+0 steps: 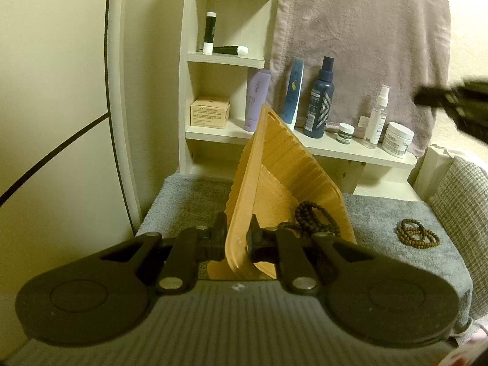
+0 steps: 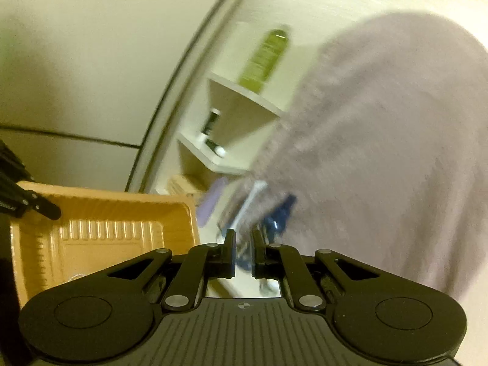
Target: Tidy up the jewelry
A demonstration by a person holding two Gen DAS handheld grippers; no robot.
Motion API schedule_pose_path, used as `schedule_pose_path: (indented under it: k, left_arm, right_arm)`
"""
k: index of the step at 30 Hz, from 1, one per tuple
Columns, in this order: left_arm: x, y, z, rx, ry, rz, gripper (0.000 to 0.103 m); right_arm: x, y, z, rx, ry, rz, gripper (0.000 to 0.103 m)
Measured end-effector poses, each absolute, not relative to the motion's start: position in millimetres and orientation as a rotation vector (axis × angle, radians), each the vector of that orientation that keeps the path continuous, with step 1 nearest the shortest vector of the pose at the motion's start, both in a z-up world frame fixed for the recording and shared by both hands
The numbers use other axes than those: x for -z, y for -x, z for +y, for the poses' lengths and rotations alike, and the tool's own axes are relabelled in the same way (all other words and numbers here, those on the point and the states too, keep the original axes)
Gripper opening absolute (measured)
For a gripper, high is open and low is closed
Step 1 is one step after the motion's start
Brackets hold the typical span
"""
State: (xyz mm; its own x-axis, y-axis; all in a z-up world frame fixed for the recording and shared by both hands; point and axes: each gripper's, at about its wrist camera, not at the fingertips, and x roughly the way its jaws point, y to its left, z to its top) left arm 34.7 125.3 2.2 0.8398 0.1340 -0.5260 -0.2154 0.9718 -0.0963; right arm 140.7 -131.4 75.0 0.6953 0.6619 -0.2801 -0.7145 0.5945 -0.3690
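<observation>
My left gripper [image 1: 238, 231] is shut on the near rim of an orange ribbed plastic tray [image 1: 283, 164] and holds it tilted steeply up on edge. A dark beaded strand [image 1: 314, 218] lies in the tray's low corner. A brown beaded bracelet [image 1: 418, 236] lies coiled on the grey towel [image 1: 381, 213] to the right of the tray. My right gripper [image 2: 243, 244] is raised in the air, its jaws a narrow gap apart with nothing between them. The tray [image 2: 100, 228] shows at lower left in the blurred right wrist view, with the left gripper's finger [image 2: 42, 207] on its rim.
A white shelf unit [image 1: 335, 149] behind the tray holds bottles, tubes, jars and a small box. A mauve towel [image 1: 366, 30] hangs over the shelf. The right gripper's body [image 1: 457, 103] shows blurred at the right edge. A pale wall panel [image 1: 61, 91] stands left.
</observation>
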Motion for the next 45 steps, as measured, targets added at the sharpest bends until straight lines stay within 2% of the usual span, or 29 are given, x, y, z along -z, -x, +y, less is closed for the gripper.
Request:
schedule_pose_path:
  k: [8,10,12,14,21,41,43,45]
  left_arm:
    - [-3,-35,124,-0.184,0.148,0.542,0.011]
    - [-3,-35,123,-0.183,0.146,0.542,0.011]
    - [-3,-35,123,-0.182,0.144,0.541,0.011]
    - [-3,-34,122,-0.182,0.144,0.540,0.011]
    - [-3,-33,121,-0.180,0.141,0.539,0.012]
    - [-6,-33,118,-0.179,0.126,0.540,0.012]
    - [-6,-33,118,-0.180,0.125,0.540,0.012]
    - [-6,-33,119,-0.180,0.126,0.542,0.012]
  right_arm:
    - [-11,-127,-184,-0.629,0.225,0.306,0.012]
    - [4,-122,-196,-0.568,0.186,0.338,0.017]
    - [16,-117,-207,-0.504,0.158,0.366,0.031]
    - [26,-112,-220,-0.459,0.110,0.394,0.035]
    - [47,-109,-255,-0.382,-0.029,0.492,0.035]
    - [67,-142,-269,-0.272,-0.083,0.578,0.035]
    - [67,-150,-267,-0.275,-0.088,0.582,0.033]
    - [68,-159,-263,-0.281,-0.085,0.594,0.024]
